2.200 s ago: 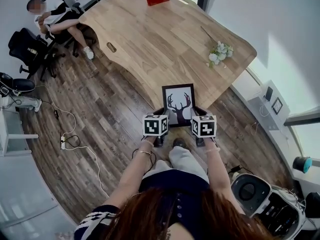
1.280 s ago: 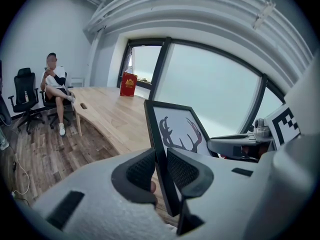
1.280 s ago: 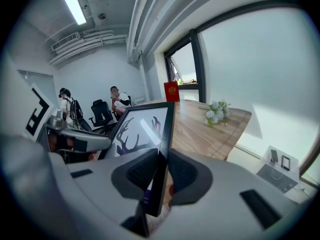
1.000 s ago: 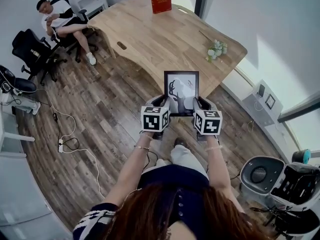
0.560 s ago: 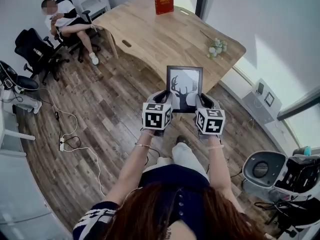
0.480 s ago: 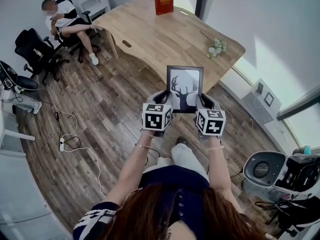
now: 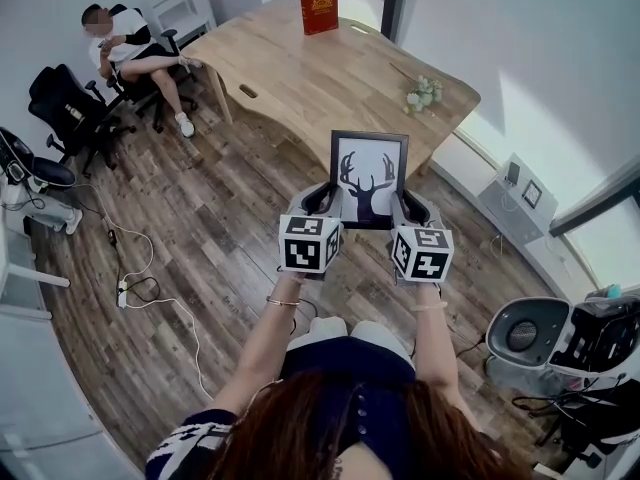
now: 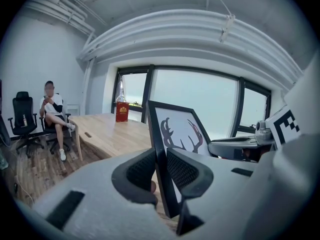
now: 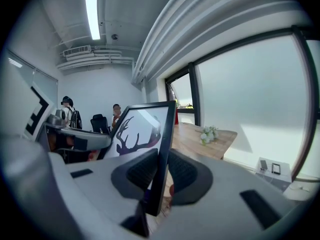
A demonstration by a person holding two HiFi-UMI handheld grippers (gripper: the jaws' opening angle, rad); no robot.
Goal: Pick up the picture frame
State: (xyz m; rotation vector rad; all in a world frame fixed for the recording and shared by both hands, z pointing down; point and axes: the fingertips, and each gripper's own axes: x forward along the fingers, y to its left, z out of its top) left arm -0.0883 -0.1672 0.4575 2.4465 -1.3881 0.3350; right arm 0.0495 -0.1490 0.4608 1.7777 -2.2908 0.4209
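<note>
text: none legible | red book (image 7: 319,8): gold cover print too small to read

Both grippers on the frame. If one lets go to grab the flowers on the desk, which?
Right, probably. The flowers lie toward the desk's right end, on the right gripper's side of the picture frame; the left gripper would have to cross it.

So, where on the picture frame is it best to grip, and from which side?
Probably on its thin black side edges, low down, with one gripper from each side: the picture frame is flat and thin, so jaws can straddle each edge. The left gripper and right gripper hold it so.
</note>
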